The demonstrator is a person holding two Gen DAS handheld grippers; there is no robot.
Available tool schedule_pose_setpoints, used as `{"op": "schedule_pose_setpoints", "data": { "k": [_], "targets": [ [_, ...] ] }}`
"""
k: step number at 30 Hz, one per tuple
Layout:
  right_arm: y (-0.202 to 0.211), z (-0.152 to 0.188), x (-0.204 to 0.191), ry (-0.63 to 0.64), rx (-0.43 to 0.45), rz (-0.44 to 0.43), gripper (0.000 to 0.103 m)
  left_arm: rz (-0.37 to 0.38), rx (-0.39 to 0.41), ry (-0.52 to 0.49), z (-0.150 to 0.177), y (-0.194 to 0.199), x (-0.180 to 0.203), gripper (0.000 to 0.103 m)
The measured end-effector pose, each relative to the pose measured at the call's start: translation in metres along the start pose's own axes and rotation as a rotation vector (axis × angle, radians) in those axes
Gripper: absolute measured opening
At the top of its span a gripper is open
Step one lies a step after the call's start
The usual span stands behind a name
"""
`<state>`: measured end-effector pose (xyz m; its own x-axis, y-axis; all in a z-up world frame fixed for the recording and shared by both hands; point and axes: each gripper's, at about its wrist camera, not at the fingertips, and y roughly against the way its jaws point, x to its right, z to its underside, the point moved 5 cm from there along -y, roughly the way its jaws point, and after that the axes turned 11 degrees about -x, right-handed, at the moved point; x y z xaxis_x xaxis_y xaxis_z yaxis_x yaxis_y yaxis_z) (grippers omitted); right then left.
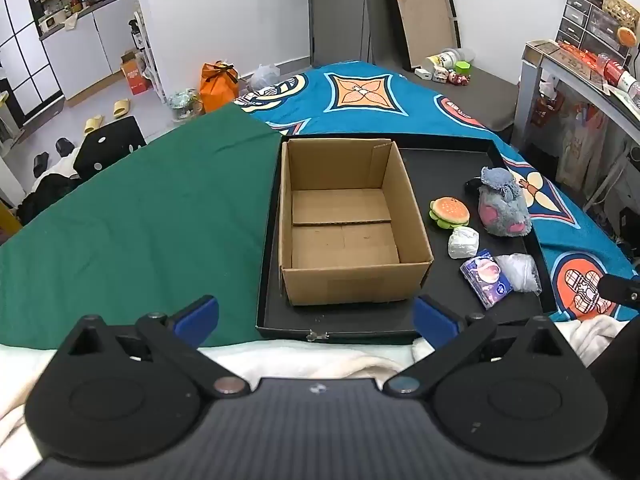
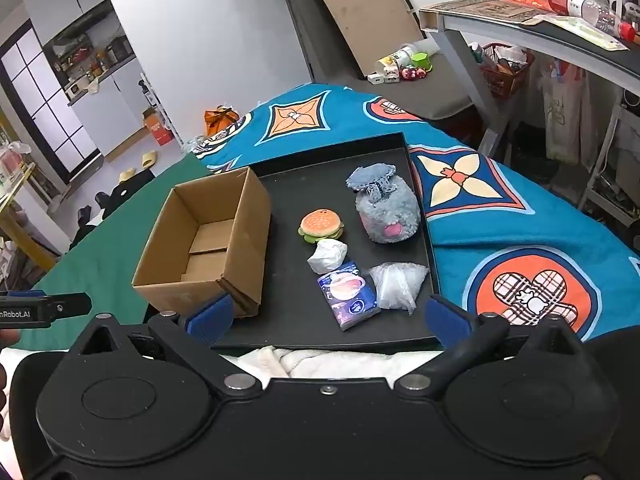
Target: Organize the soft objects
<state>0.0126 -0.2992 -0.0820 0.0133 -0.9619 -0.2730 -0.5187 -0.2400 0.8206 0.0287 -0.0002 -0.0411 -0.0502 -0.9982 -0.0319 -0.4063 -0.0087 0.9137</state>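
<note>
Where toys lie, cardboard box (image 2: 208,240) just beside burger plush (image 2: 321,226).

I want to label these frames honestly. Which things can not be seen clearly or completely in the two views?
- Cardboard box: in the right wrist view its near wall hides part of the floor.
- Tissue pack: print too small to read in either view.
- Clear plastic bag: contents unclear, the film is crumpled.
- Grey plush: its far side is hidden in both views.
- Right gripper: cut off by the left wrist view's edge.
</note>
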Motion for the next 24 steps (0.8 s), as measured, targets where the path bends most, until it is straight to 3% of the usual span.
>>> {"op": "schedule_pose_setpoints", "data": {
  "k": [24],
  "targets": [
    [-0.0028, 0.0004, -0.0078, 0.002, 0.013, 0.014, 0.103, 0.024, 0.008, -0.005, -0.0016, 0.0005, -0.0012, 0.103]
  ]
}}
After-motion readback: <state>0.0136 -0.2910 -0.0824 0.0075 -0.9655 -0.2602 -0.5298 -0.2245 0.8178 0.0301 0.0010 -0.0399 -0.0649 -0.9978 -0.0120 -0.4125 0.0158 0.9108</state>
